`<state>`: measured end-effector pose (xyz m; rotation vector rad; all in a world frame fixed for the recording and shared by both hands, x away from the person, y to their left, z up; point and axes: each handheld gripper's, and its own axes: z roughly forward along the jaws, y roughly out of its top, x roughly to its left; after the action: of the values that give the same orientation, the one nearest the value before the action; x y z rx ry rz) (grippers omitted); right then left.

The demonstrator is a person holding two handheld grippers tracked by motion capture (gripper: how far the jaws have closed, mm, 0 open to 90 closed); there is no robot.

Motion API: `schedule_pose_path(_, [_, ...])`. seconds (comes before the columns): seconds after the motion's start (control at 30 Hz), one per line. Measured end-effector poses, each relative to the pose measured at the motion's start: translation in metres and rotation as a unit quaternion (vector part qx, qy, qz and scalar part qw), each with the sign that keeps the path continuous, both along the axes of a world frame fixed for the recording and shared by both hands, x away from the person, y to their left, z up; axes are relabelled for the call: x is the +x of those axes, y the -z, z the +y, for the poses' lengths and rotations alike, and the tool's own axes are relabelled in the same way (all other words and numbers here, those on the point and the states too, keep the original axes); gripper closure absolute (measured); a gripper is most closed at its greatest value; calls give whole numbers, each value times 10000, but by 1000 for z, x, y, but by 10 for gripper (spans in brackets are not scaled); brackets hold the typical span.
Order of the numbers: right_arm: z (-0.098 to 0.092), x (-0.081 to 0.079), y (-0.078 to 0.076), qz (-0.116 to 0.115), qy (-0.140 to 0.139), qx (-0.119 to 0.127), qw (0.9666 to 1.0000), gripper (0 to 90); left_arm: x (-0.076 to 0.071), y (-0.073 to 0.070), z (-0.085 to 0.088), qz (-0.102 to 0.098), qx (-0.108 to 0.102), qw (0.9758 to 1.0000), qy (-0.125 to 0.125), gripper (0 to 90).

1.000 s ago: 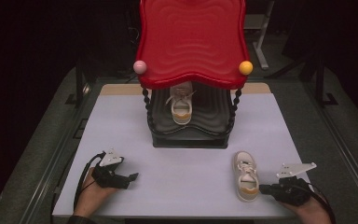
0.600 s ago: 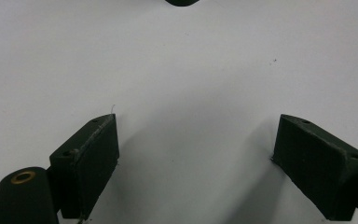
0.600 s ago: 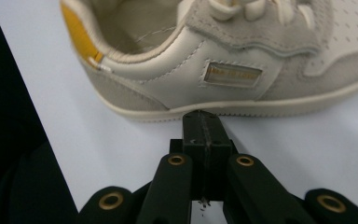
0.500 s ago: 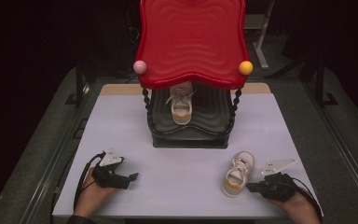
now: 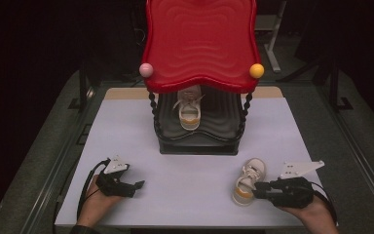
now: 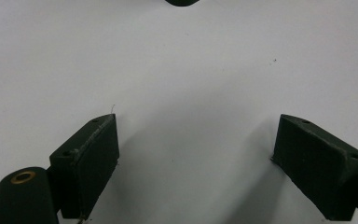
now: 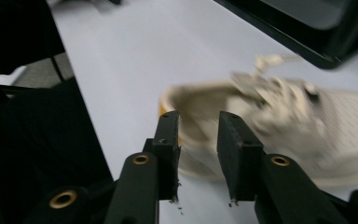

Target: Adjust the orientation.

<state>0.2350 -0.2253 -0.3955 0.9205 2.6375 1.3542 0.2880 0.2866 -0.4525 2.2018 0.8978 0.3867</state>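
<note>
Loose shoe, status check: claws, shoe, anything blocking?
Left claw open, over bare table. Right claw closed on loose shoe's heel rim. Second shoe on rack's lower shelf. Nothing between.

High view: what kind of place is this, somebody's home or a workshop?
Probably a lab recording setup, not a home: a bare white table ringed by darkness, a staged red-topped shoe rack, and a person holding a cabled tool in each hand.

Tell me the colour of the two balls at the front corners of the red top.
The left ball is pink, the right ball orange-yellow; the high view shows them best.
</note>
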Motion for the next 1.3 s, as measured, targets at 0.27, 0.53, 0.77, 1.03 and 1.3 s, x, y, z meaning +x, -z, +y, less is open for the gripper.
schedule_pose_path(0.27, [26, 8, 3, 91, -288, -107, 9995, 660, 0, 0, 0, 1, -3, 10000, -1, 131])
schedule_pose_path(0.53, [36, 14, 15, 302, -374, -344, 9983, 710, 0, 0, 0, 2, 0, 10000, 1, 131])
schedule_pose_path(0.77, [37, 14, 15, 319, -419, -359, 9980, 783, 0, 0, 0, 3, 3, 10000, 1, 131])
schedule_pose_path(1.03, [43, 13, 13, 258, -545, -437, 9972, 794, 0, 0, 0, 4, 1, 10000, 0, 131])
schedule_pose_path(1.3, [65, 8, 4, 134, -884, -429, 9951, 793, 0, 0, 0, 4, 4, 10000, 0, 131])
